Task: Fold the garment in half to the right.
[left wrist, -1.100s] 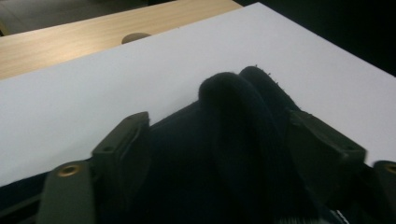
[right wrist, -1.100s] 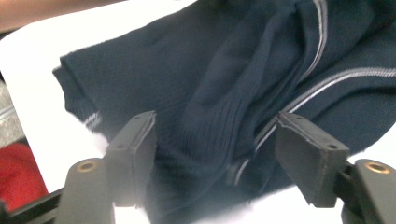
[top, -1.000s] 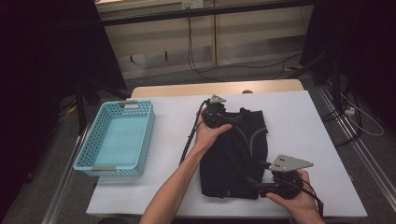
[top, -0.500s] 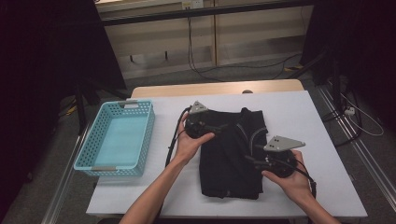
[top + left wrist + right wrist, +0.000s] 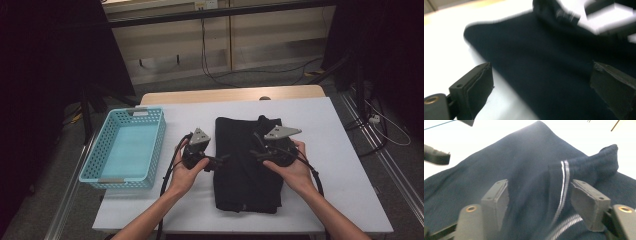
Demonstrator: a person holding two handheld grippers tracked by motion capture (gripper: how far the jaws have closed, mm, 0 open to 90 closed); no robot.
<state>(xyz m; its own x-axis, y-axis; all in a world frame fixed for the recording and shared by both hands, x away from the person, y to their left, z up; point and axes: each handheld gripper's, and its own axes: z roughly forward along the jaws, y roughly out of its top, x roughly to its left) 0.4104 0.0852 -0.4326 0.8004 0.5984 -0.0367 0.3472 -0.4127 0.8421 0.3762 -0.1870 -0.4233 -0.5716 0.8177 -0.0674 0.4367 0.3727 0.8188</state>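
Folded dark garment (image 5: pixel 247 162) lying flat on the white bench (image 5: pixel 325 125), centre of the high view, lower-right of the blue basket (image 5: pixel 125 147). Left tool (image 5: pixel 220 162) at the garment's left edge, jaws spread wide, gripping nothing. Right tool (image 5: pixel 256 154) over the garment's middle, jaws also apart and empty, zipper (image 5: pixel 562 187) running up between them in the right gripper view.

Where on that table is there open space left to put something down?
The table is bare to the right of the folded black garment, out to its right edge, and along the far strip behind the garment. The blue basket shows nothing inside it. It is crowded between basket and garment, where the left gripper and cable sit, and over the garment, where the right gripper hovers.
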